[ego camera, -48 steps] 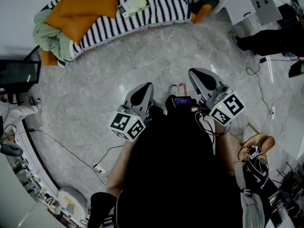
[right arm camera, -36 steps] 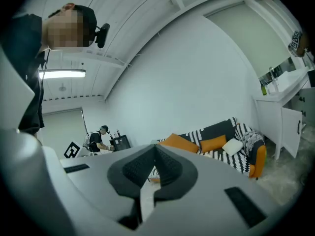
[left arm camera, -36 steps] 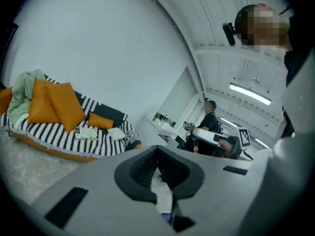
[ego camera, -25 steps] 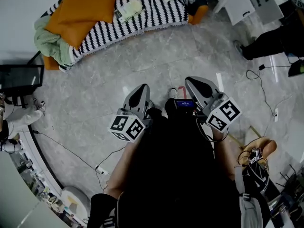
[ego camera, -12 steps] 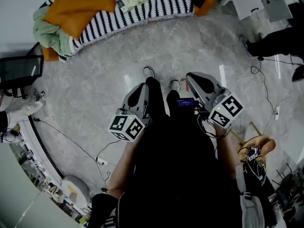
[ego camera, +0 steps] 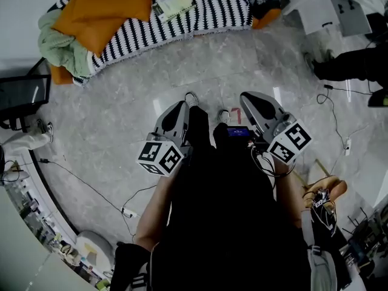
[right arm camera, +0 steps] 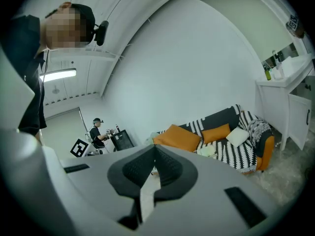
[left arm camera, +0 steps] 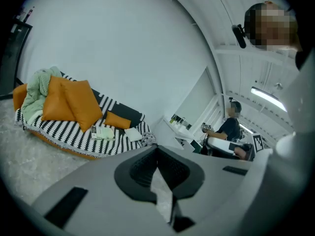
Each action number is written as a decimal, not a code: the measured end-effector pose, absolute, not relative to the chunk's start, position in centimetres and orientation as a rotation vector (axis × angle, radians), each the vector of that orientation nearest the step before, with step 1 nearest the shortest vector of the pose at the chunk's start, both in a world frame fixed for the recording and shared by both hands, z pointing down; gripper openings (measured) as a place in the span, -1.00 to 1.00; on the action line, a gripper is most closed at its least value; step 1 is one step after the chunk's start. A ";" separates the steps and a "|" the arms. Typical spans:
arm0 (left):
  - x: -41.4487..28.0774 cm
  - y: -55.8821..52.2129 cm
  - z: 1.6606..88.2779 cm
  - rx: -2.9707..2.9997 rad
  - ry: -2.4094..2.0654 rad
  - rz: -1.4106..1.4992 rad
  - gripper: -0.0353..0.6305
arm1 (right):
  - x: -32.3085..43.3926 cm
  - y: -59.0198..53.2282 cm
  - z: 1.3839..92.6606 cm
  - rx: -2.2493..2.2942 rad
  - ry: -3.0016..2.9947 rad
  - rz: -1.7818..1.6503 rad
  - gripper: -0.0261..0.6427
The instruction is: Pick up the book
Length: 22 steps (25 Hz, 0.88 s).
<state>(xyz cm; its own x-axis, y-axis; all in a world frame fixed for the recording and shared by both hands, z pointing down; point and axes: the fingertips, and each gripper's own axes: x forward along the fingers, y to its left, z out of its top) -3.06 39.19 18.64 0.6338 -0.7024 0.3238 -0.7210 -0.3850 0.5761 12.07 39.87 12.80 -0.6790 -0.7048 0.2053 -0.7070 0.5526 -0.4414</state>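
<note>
Left gripper [left arm camera: 157, 151]: clenched on nothing, jaws pressed together, since nothing is within reach.
Right gripper [right arm camera: 154, 154]: likewise clenched and empty, held out before the body.
Book [ego camera: 173, 6]: seen lying flat on the striped sofa [ego camera: 200, 17], beside the orange cushion [ego camera: 106, 8], well apart from both grippers.
Step judged: the floor [ego camera: 121, 102] is to be crossed, and the jaws must be opened before contact.

My head view looks steeply down on the floor [ego camera: 109, 120], the striped sofa [ego camera: 212, 17] far off at its top edge. Cameras on the left gripper [ego camera: 180, 107] and right gripper [ego camera: 250, 97] face nearly level along the jaws toward that same sofa, across the room
</note>
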 end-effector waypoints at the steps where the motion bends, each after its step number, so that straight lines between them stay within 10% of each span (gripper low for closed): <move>1: -3.8 38.3 18.7 2.152 -1.105 0.030 -0.85 | 11.3 39.0 12.7 1.257 -2.761 0.782 -0.87; 22: -14.0 24.5 19.6 2.214 -0.998 0.085 -0.85 | 1.2 24.6 10.8 1.377 -2.710 0.688 -0.87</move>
<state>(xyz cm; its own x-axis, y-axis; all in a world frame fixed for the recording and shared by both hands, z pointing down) -14.04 24.47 19.58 0.7015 -0.6346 0.3242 -0.6803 -0.4609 0.5699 1.17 24.57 10.82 -0.6093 -0.7629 0.2163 -0.7737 0.5123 -0.3727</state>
